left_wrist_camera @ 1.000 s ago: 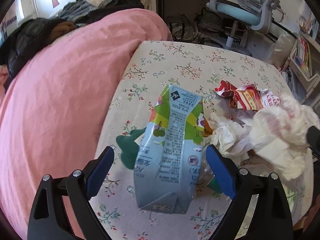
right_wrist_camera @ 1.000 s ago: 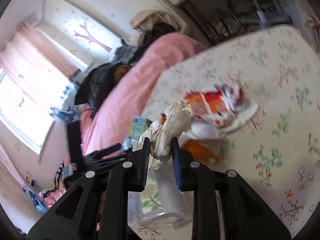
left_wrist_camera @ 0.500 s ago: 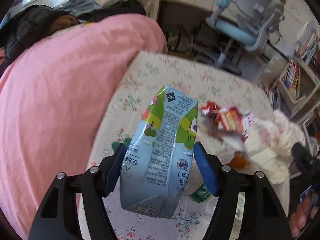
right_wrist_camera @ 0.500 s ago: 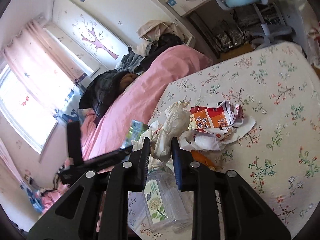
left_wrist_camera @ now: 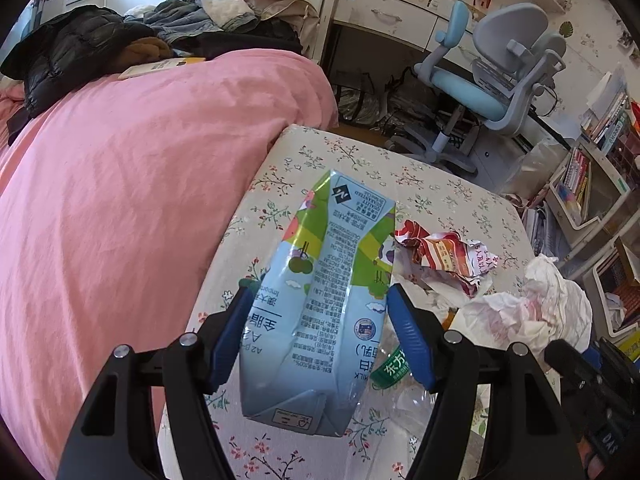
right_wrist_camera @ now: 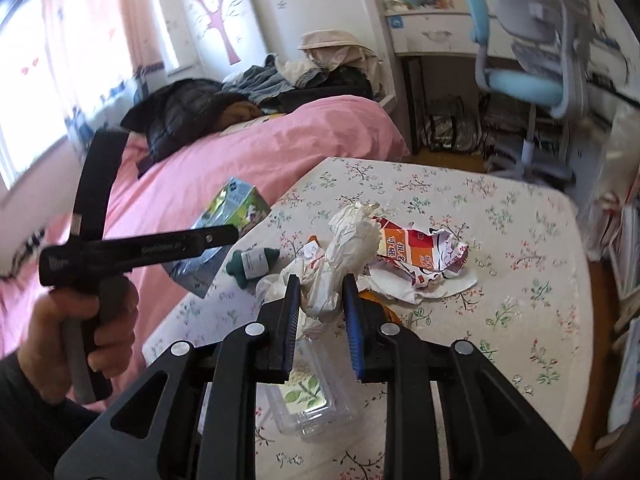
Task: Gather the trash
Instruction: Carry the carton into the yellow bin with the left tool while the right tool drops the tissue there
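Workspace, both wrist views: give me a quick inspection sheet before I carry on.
Surface: floral tablecloth.
Job's things: milk carton in left gripper; crumpled white paper in right gripper; red wrapper, clear plastic container, green-capped item on the cloth.
Clutter: clothes on pink bed.
Grippers: both shut on their loads.
Cables: nothing seen.
Surroundings: desk chair, bookshelves.
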`<action>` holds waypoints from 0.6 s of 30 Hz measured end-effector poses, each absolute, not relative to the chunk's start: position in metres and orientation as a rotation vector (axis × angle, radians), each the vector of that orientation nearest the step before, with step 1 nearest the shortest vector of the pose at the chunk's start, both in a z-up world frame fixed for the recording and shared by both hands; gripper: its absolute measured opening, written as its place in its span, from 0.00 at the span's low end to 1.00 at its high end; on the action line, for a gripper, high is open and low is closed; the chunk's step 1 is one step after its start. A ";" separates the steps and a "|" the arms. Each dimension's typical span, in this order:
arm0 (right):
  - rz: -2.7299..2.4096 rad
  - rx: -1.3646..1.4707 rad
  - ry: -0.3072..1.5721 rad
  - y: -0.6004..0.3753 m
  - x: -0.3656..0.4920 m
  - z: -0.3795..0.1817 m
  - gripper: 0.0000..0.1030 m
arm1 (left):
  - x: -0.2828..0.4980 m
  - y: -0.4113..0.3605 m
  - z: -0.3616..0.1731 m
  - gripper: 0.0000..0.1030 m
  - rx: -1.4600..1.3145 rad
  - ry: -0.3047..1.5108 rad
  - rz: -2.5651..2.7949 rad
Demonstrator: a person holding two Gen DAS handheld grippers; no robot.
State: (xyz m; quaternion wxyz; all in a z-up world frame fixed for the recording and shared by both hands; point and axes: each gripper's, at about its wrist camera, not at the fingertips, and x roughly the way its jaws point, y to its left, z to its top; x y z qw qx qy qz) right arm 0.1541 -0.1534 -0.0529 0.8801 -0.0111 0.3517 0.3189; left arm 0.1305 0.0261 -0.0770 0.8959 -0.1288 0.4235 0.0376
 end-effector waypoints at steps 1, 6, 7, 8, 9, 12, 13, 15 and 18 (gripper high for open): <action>0.664 -0.039 0.728 -0.152 0.151 -0.053 0.20 | 0.129 0.026 -0.077 0.65 -0.269 0.877 0.076; 0.676 -0.090 0.697 -0.146 0.134 -0.044 0.20 | 0.123 0.025 -0.075 0.65 -0.276 0.870 0.064; 0.683 -0.099 0.686 -0.146 0.129 -0.041 0.20 | 0.121 0.025 -0.074 0.65 -0.276 0.867 0.060; 0.691 -0.106 0.677 -0.145 0.125 -0.039 0.20 | 0.119 0.024 -0.072 0.65 -0.277 0.861 0.055; 0.707 -0.108 0.672 -0.145 0.120 -0.036 0.20 | 0.116 0.024 -0.071 0.65 -0.278 0.856 0.050; 0.784 -0.077 0.681 -0.146 0.108 -0.030 0.20 | 0.108 0.024 -0.067 0.65 -0.280 0.839 0.034; 0.818 -0.065 0.685 -0.147 0.104 -0.028 0.20 | 0.104 0.024 -0.066 0.65 -0.282 0.833 0.031; 0.898 -0.043 0.697 -0.148 0.095 -0.025 0.20 | 0.098 0.026 -0.066 0.65 -0.289 0.829 0.033; 0.976 -0.036 0.725 -0.150 0.084 -0.029 0.20 | 0.089 0.030 -0.067 0.65 -0.299 0.828 0.043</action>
